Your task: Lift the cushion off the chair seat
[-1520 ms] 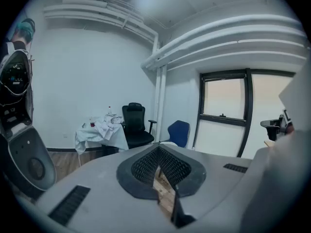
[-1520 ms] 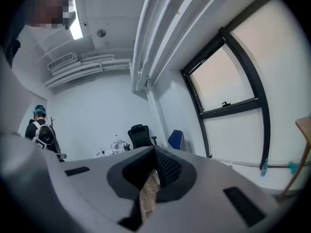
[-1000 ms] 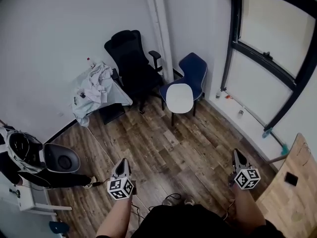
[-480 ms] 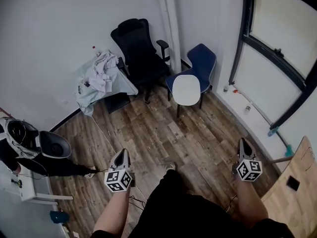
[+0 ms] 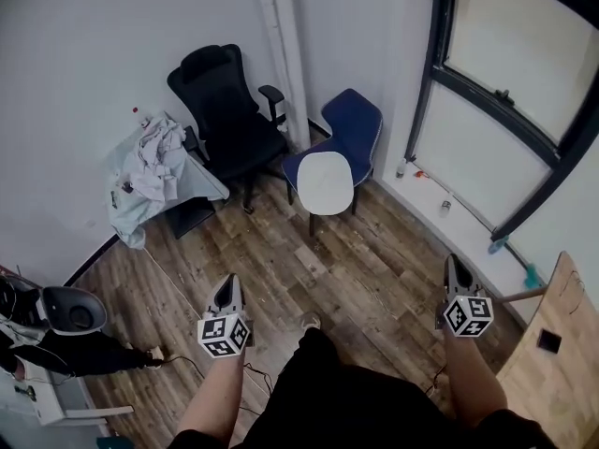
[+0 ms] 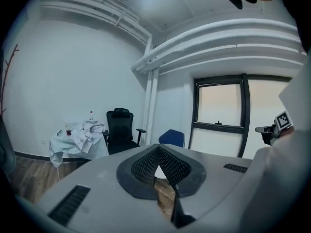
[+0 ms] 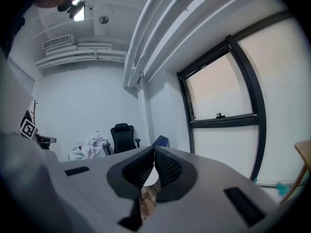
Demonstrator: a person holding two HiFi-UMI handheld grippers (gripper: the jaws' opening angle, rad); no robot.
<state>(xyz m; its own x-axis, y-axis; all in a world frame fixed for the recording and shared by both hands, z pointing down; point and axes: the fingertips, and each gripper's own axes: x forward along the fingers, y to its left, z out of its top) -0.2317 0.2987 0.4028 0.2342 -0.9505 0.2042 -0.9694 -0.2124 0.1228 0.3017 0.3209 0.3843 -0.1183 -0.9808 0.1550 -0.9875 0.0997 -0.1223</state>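
Observation:
A white cushion (image 5: 325, 181) lies on the seat of a blue chair (image 5: 353, 124) in the far corner of the room. Both grippers are held over the wood floor, well short of the chair and pointing towards it. My left gripper (image 5: 227, 285) is shut with nothing in it, and so is my right gripper (image 5: 451, 266). In the left gripper view the jaws (image 6: 158, 148) meet at their tips, with the blue chair (image 6: 171, 137) far beyond them. The right gripper view shows its jaws (image 7: 154, 150) closed the same way.
A black office chair (image 5: 225, 110) stands left of the blue one, beside a small table draped in white cloth (image 5: 154, 171). A black window frame (image 5: 510, 110) runs along the right wall. A wooden tabletop (image 5: 557, 363) is at the bottom right. At the left edge a person's dark sleeve (image 5: 84, 354) reaches past a grey round object (image 5: 70, 311).
Both grippers have been carried forward over the floor towards the chairs. The head view has swung, so the blue chair now sits further left. The jaws stay shut.

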